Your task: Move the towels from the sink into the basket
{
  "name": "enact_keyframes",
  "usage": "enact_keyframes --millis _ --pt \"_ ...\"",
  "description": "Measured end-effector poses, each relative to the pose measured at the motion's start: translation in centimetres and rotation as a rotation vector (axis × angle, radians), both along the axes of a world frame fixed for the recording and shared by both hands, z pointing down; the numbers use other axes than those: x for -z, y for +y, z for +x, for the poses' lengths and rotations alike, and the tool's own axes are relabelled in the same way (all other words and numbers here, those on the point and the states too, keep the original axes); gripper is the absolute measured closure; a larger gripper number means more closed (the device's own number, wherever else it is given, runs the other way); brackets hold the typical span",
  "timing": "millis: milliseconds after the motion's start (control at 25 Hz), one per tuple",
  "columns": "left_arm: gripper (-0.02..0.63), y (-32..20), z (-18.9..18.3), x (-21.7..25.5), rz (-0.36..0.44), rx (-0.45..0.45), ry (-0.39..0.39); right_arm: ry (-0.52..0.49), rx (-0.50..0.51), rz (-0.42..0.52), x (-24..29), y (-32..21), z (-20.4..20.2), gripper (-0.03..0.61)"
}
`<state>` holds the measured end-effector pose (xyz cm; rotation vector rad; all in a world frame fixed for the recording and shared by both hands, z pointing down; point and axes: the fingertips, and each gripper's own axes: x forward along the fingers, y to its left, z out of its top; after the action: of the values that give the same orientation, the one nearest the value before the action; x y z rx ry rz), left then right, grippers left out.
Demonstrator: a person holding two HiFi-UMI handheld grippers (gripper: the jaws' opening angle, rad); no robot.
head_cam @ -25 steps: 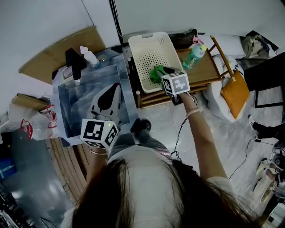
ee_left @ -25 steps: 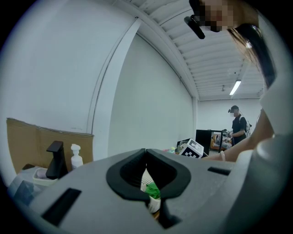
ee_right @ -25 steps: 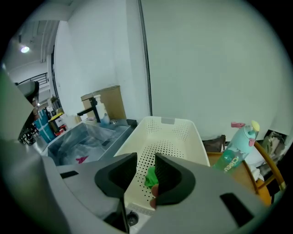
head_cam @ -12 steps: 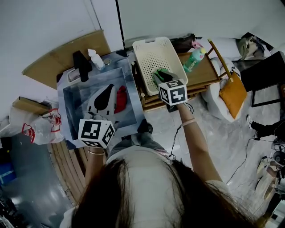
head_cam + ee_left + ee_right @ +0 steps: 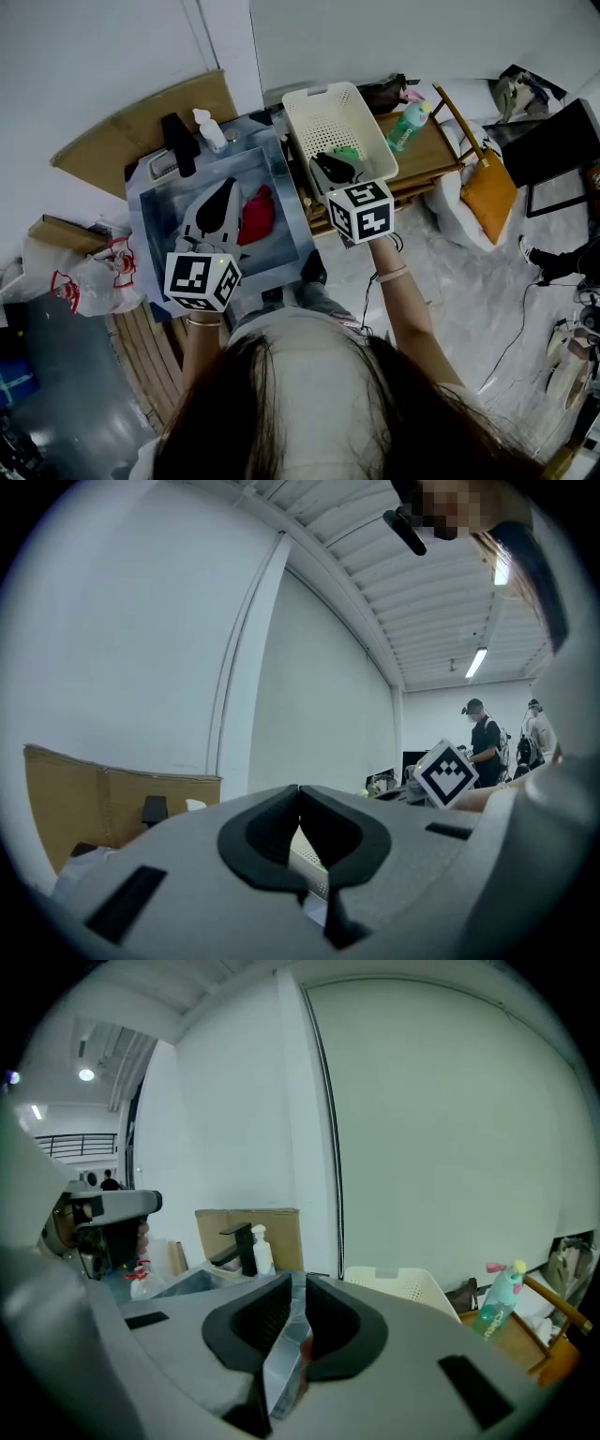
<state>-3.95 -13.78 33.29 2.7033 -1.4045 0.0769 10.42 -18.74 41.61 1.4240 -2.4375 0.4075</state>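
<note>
A red towel (image 5: 257,212) lies in the steel sink (image 5: 289,225). A green towel (image 5: 346,154) lies in the white basket (image 5: 319,111). My left gripper (image 5: 230,184) hovers over the sink just left of the red towel, and its jaws are shut with nothing in them (image 5: 299,794). My right gripper (image 5: 325,161) hangs above the basket's near rim, close to the green towel and apart from it. Its jaws have just been closing, and a narrow gap with nothing in it remains between them (image 5: 293,1283). The basket (image 5: 398,1283) and sink (image 5: 187,1283) lie ahead of it.
A black faucet (image 5: 178,141) and a soap bottle (image 5: 210,129) stand at the sink's back edge. The basket sits on a wooden shelf (image 5: 431,141) beside a green bottle (image 5: 407,124). An orange bag (image 5: 487,192) hangs at the right. A plastic bag (image 5: 89,277) lies left of the sink.
My right gripper has drawn back from the green towel in the basket and risen towards me. The red towel has come into sight in the sink beside my left gripper.
</note>
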Motion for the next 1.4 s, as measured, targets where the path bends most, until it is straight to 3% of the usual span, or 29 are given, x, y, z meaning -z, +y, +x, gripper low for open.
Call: enact_keyframes --millis 680,1400 --pt "0.606 2.3 -5.1 -0.2 -0.002 -0.027 0.018 -0.069 -0.012 0.021 1.2 5.2 -6.3 0.522" --pt "0.606 2.1 -11.7 -3.3 -0.061 -0.02 0.04 0.05 0.067 -0.087 -3.7 5.5 -14.1 0.522"
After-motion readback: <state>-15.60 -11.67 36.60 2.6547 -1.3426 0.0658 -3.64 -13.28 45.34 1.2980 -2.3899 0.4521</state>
